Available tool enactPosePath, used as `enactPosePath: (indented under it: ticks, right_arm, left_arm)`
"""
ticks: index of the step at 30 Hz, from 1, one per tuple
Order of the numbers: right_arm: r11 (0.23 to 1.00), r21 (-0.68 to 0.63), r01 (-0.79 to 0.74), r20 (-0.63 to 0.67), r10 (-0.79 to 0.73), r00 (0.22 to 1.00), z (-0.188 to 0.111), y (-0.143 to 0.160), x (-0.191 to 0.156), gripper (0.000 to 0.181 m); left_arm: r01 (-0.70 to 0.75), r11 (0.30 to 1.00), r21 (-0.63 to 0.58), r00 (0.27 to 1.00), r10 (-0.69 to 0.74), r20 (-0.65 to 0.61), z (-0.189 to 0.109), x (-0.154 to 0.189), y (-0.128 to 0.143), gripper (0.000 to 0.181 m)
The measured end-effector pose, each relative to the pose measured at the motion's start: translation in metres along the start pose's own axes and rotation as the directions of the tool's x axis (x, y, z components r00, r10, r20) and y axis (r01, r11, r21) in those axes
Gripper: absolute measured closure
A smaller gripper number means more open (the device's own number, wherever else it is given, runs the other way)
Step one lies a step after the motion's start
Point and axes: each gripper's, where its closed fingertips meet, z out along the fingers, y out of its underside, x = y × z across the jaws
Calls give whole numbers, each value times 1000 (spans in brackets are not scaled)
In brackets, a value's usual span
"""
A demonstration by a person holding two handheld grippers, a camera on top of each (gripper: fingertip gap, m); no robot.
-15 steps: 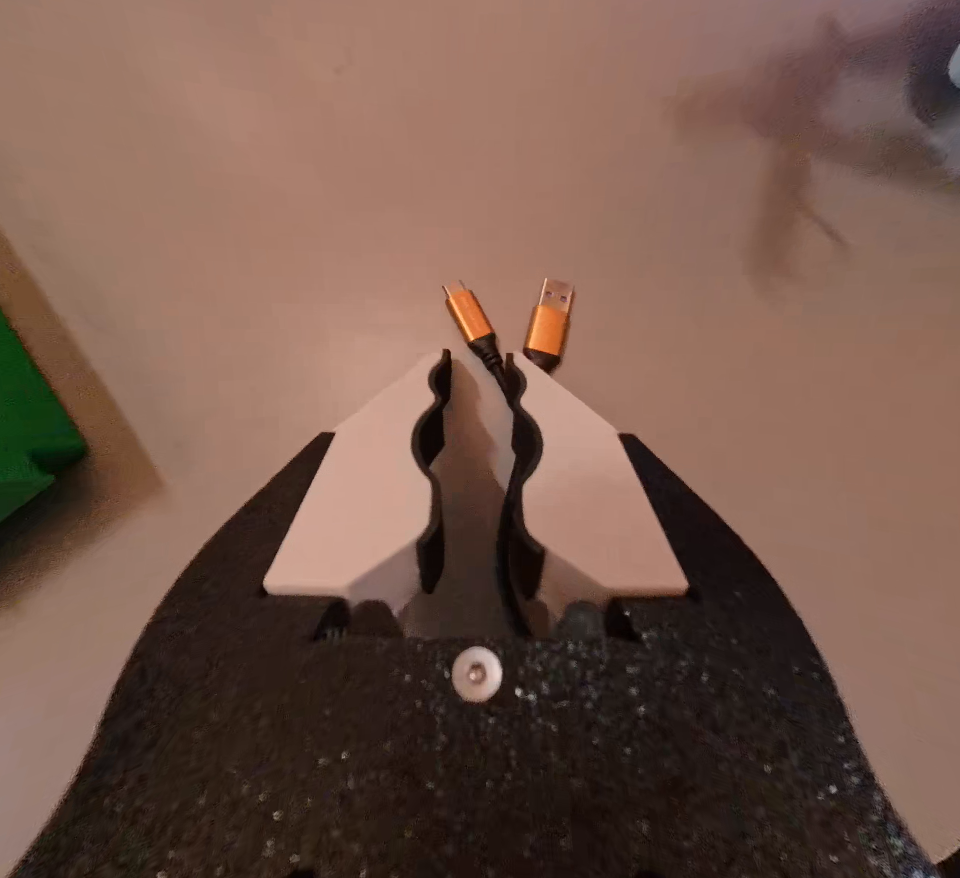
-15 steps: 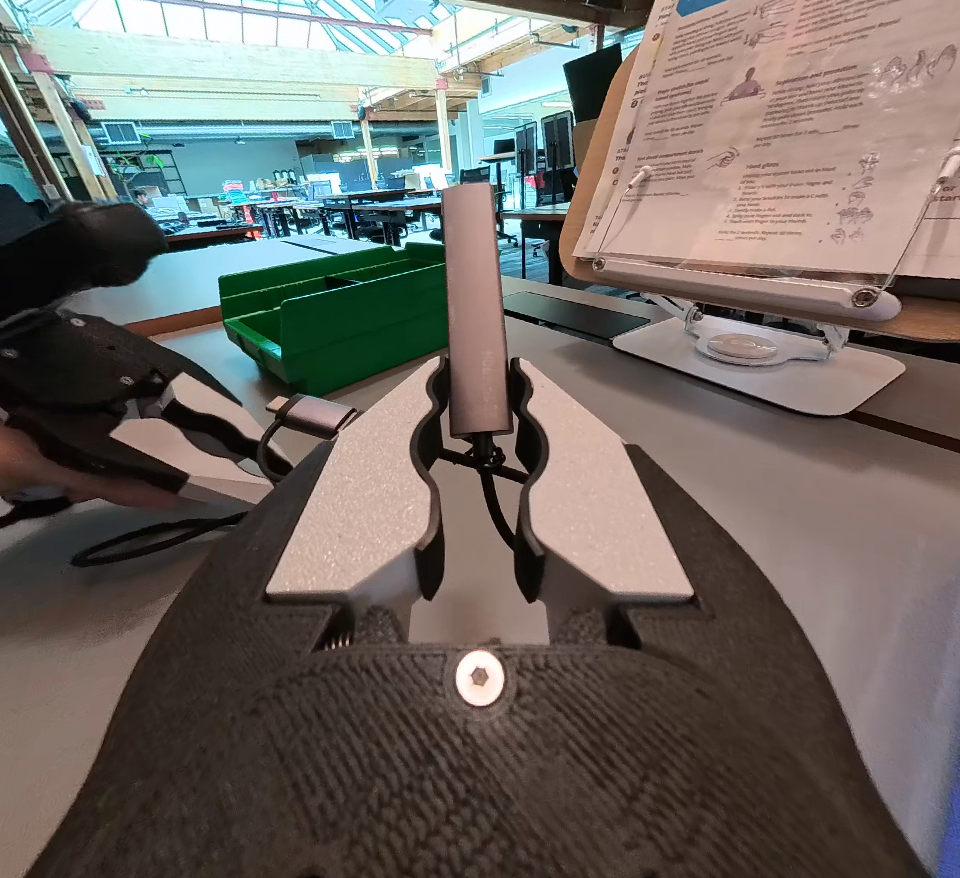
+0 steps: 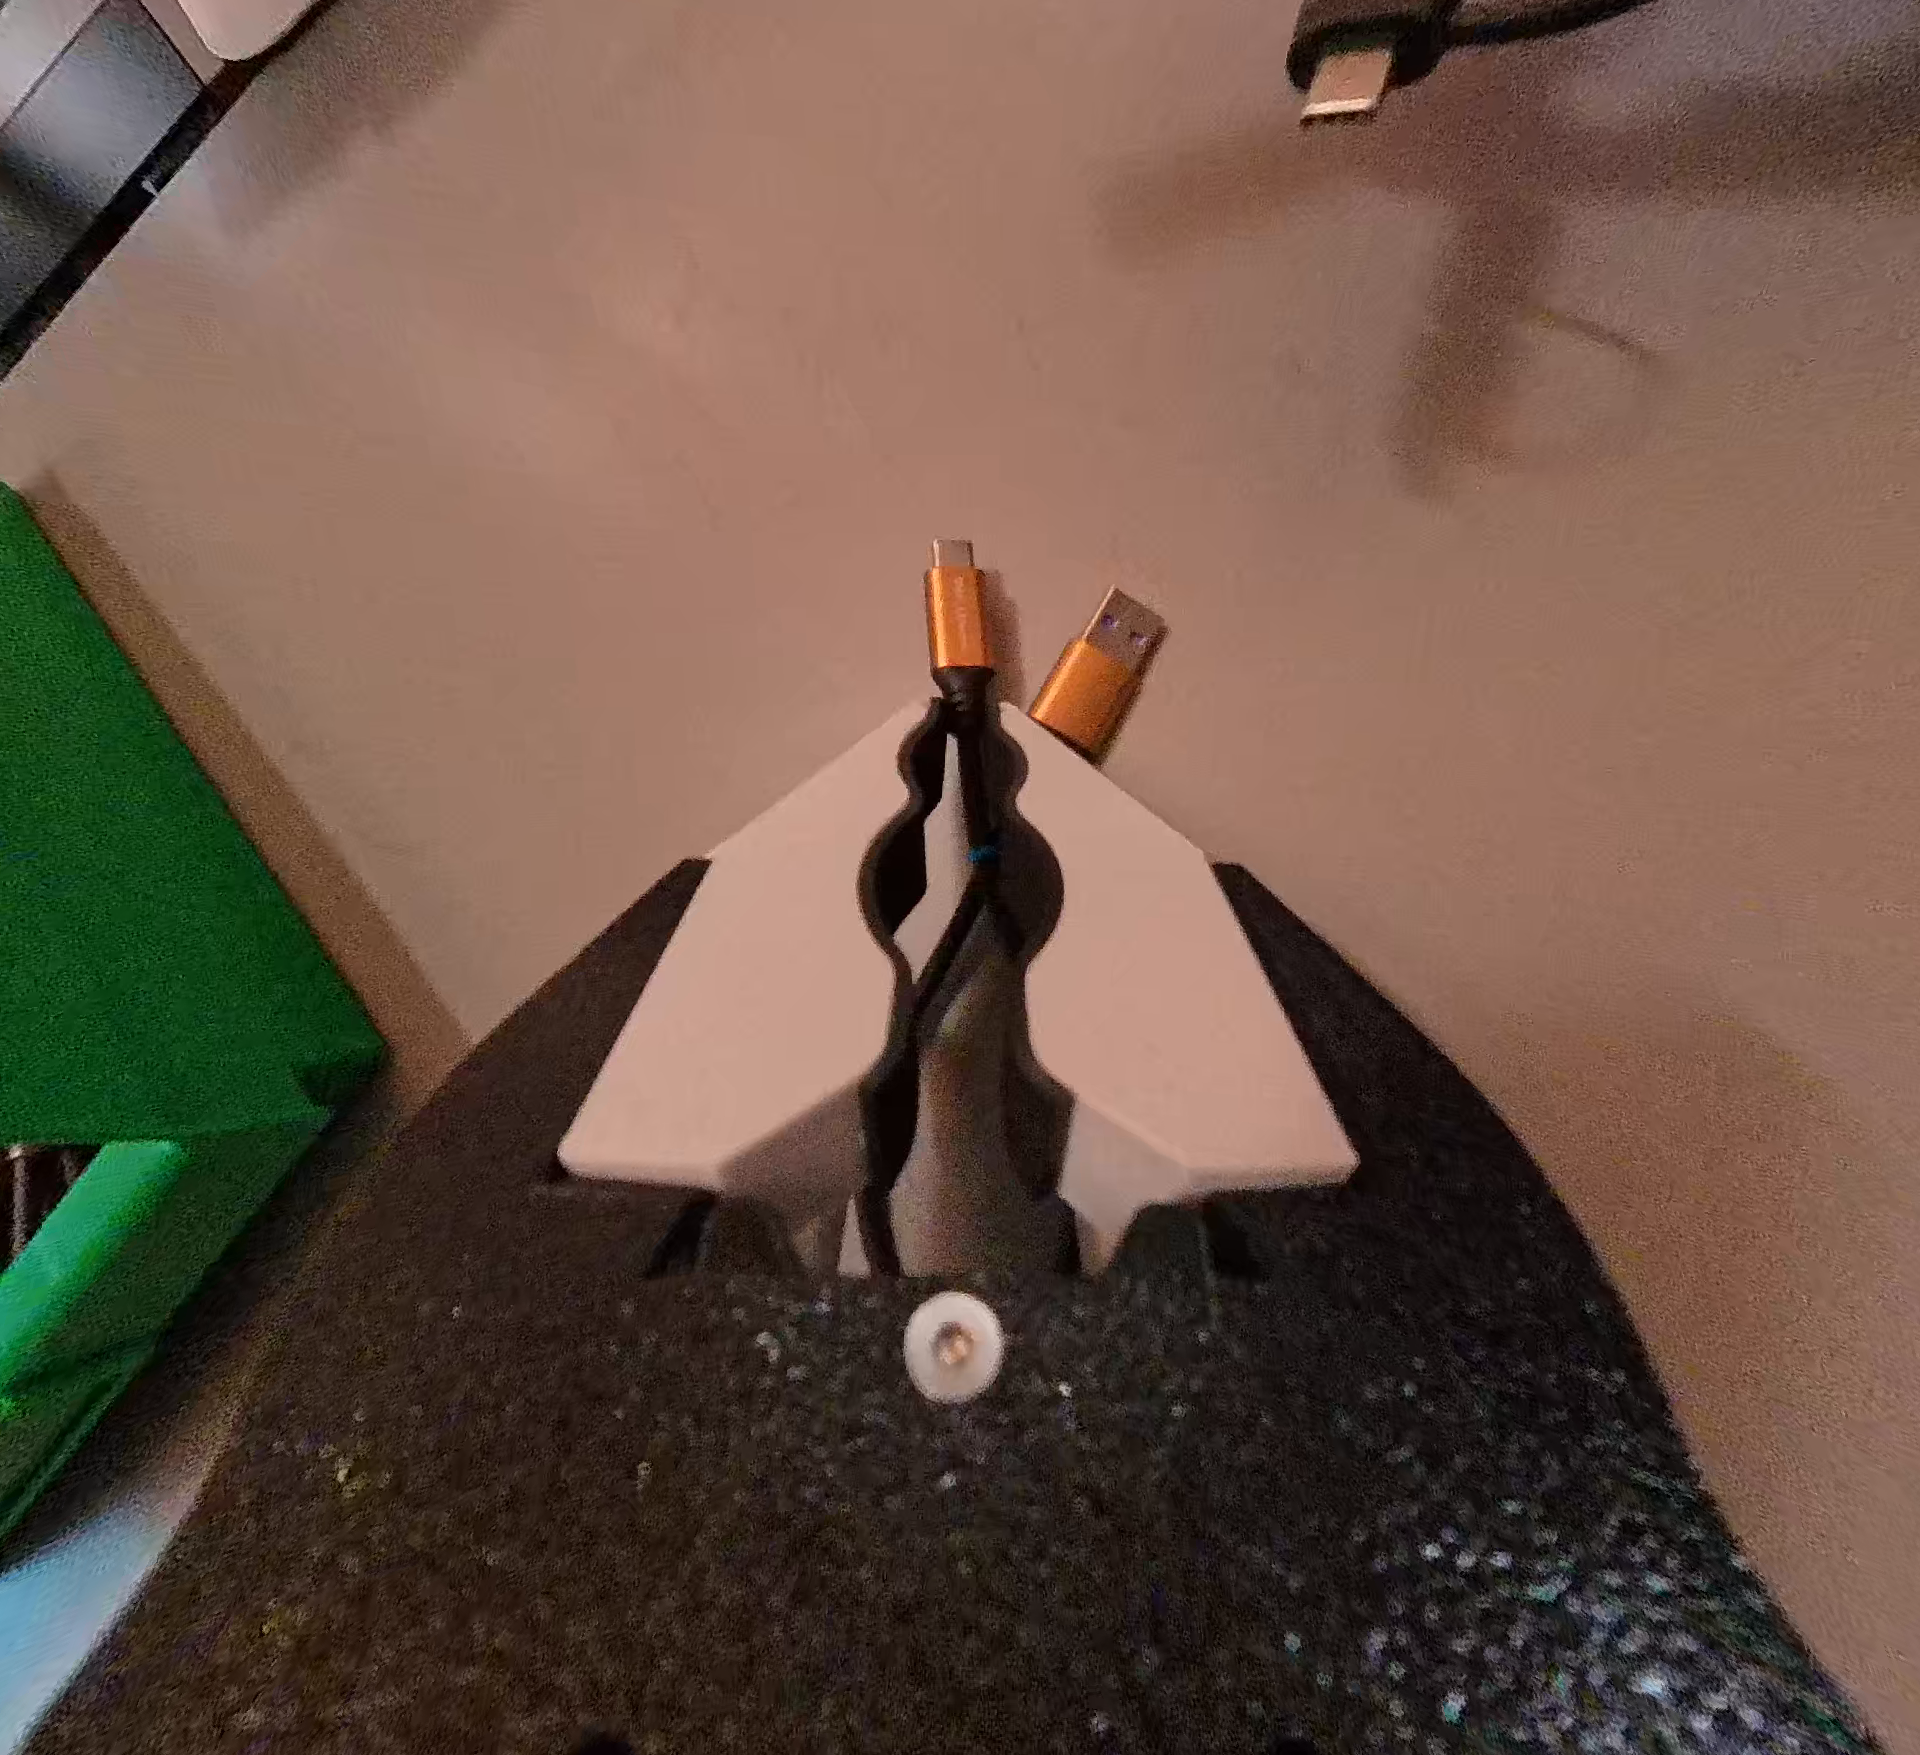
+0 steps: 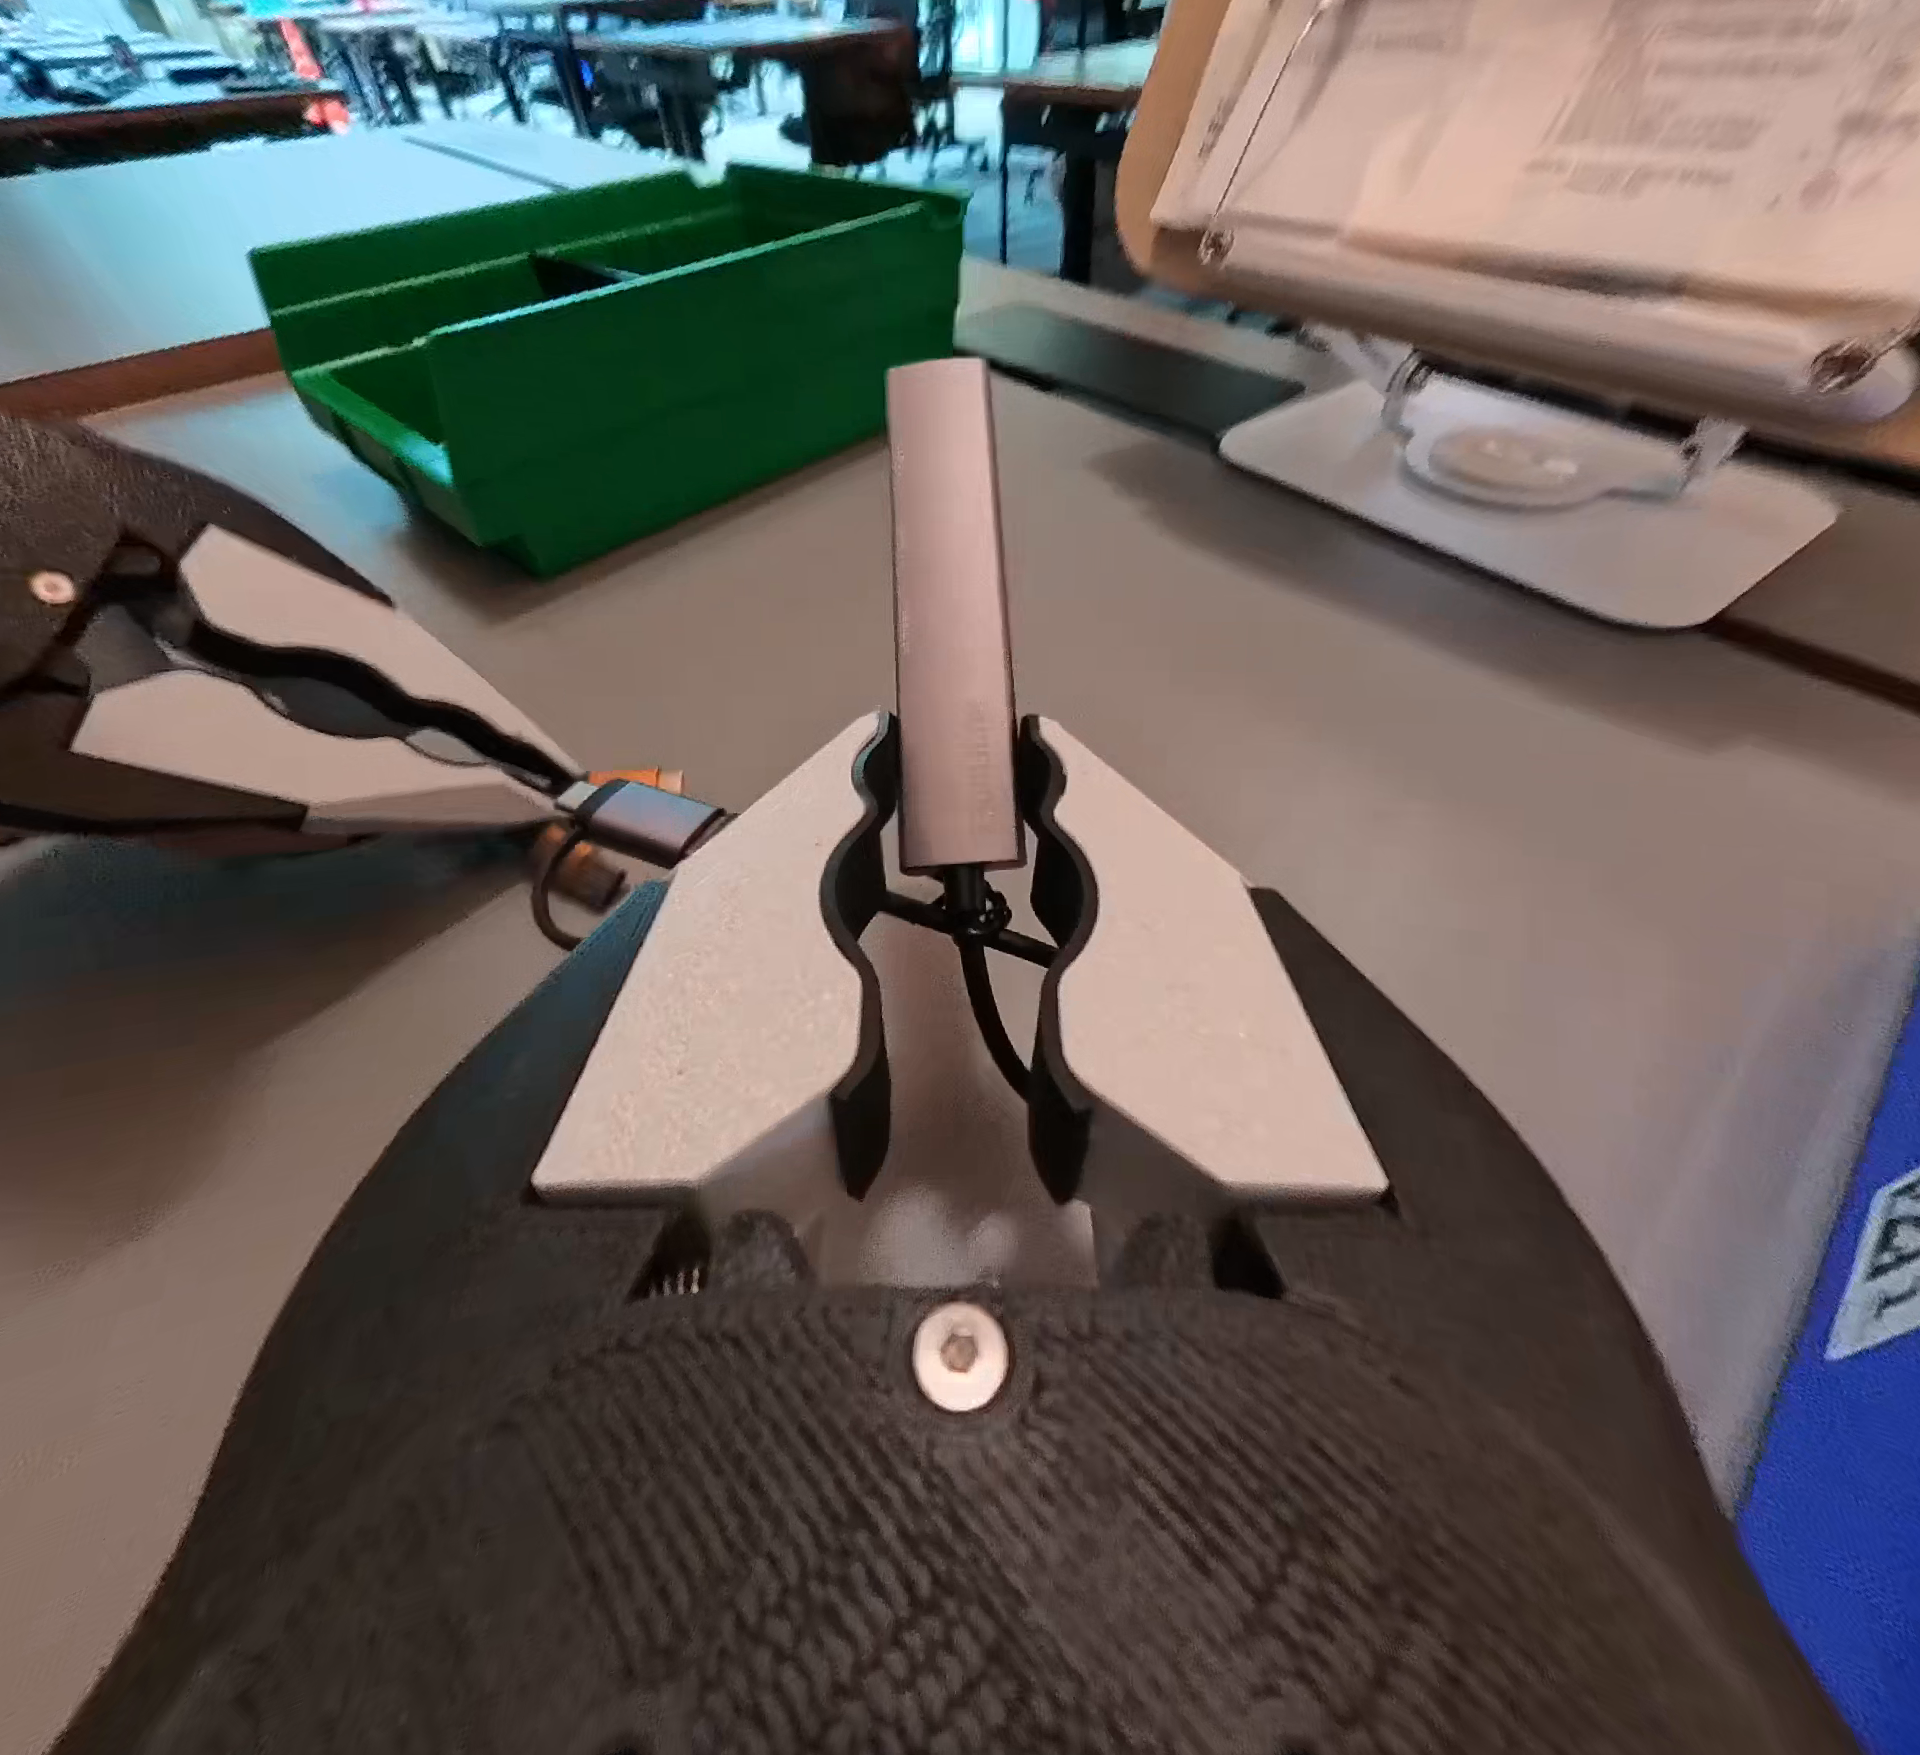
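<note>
At the left claw's tips: the left claw (image 3: 961, 708) is nearly closed and pinches a black cable (image 3: 971, 801) just behind its orange slim plug (image 3: 958, 619), which sticks out forward above the counter (image 3: 623, 355).
Change in that grip: half a second ago the fingers stood wider, with the cable lying only against the right one; now the tips meet on it.
Second plug: the orange wide plug (image 3: 1099, 666) of the same cable pokes out just beside the right finger, not clamped as far as I can tell.
Right claw: the right claw (image 4: 956, 729) is closed on the lower end of a grey hub bar (image 4: 940, 583), held upright; its thin black lead curls down between the fingers. This grip looks unchanged.
Grey plug: the hub lead's grey plug (image 4: 639, 817) hangs free, just beside the left claw's tips. In the left wrist view it was a far blur; now it shows large and near at upper right.
Gap between claws: smaller than before, the left one having drawn in toward the right.
Around them: a green bin (image 4: 623, 396) stands behind on the counter, a document stand (image 4: 1507, 510) to the right, a blue object (image 4: 1849, 1393) at the right edge.
</note>
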Motion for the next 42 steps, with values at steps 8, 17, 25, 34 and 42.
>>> enactPosePath:
  ticks: [8, 17, 25, 34, 42]
  right_arm:
    - [992, -128, -18, 46, 24, 999, 2, 17, -10, 159]
    - [984, -176, 17, 73, -4, 997, 7, 25, -21, 159]
    - [982, -186, 28, 80, -14, 997, 9, 28, -24, 160]
    - [977, -170, 130, 88, -116, 989, 11, 26, -30, 159]
    - [960, -124, 251, 83, -242, 967, 9, 16, -30, 159]
  left_arm:
    - [53, 998, 37, 989, -47, -142, -44, 12, -62, 177]
    - [54, 999, 2, 987, -53, -153, -25, 20, -78, 177]
    - [77, 997, 14, 983, -73, -169, -15, 26, -81, 177]
    - [8, 999, 35, 999, -7, -45, -13, 22, -83, 177]
    - [-95, 992, 86, 995, 91, 42, -18, 16, -92, 178]
